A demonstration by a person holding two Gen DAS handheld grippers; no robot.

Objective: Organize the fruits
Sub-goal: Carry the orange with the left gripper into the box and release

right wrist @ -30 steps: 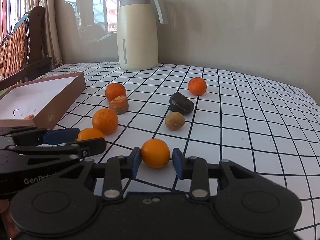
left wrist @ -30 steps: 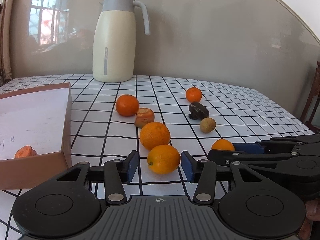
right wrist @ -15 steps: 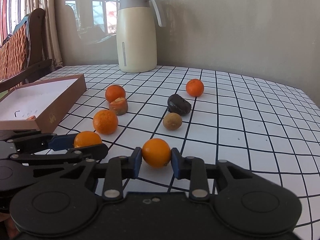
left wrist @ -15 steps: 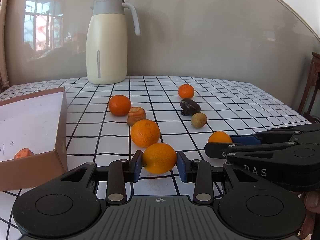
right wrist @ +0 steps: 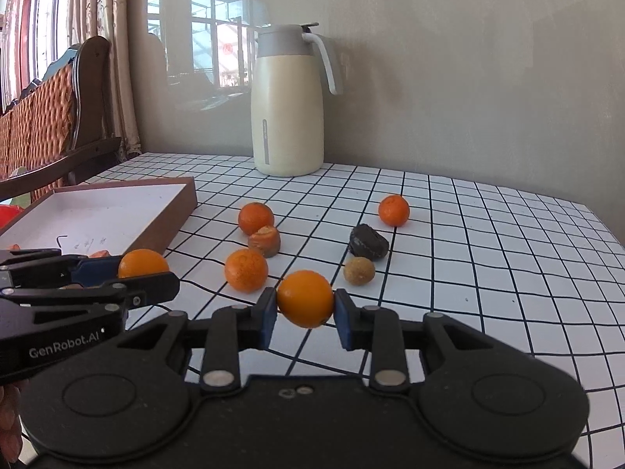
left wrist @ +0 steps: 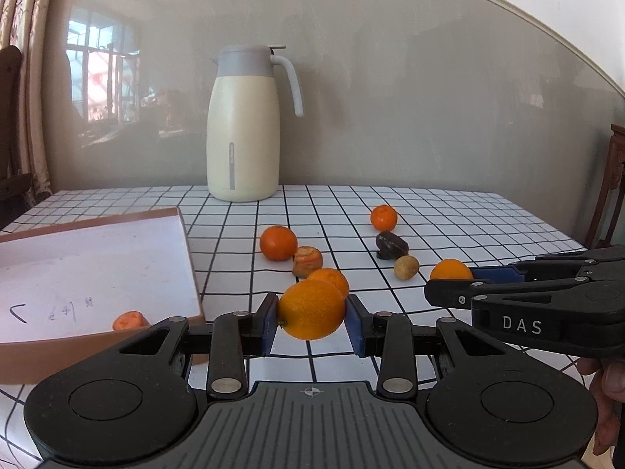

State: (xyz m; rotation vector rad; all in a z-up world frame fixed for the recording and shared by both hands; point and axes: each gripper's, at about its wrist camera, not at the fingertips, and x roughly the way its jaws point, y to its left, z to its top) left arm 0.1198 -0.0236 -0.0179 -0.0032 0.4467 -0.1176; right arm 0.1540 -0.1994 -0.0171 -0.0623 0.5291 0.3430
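- Left hand-held gripper (left wrist: pixel 311 320), blue pads pinching an orange (left wrist: pixel 311 310) at its widest girth, fruit clear of the tabletop (left wrist: pixel 488 219); grip across the middle judged to keep the round fruit from slipping out
- Right hand-held gripper (right wrist: pixel 304 317), likewise pinching a second orange (right wrist: pixel 304 298) between its pads, raised off the grid-patterned cloth
- Both grippers side by side, one fruit each; probable purpose a single paired trip to the box (left wrist: pixel 187 258), which lies at the left with one orange piece (left wrist: pixel 131 320) already inside
- Still loose on the tabletop: two mandarins (left wrist: pixel 278 243), a third one (right wrist: pixel 246 270) nearest the grippers, a peeled-looking fruit (left wrist: pixel 308 261), a dark fruit (left wrist: pixel 391 245) and a small brown fruit (left wrist: pixel 406 267), grouped in the middle, well apart from the kettle (left wrist: pixel 244 129) at the back wall
- Against the view a second earlier: left pads then spread either side of the orange resting on the cloth, now closed on it and lifted; right pads already on their fruit then, now carrying it above the cloth
- Box larger and more central in the left view than before, consistent with a swing toward it
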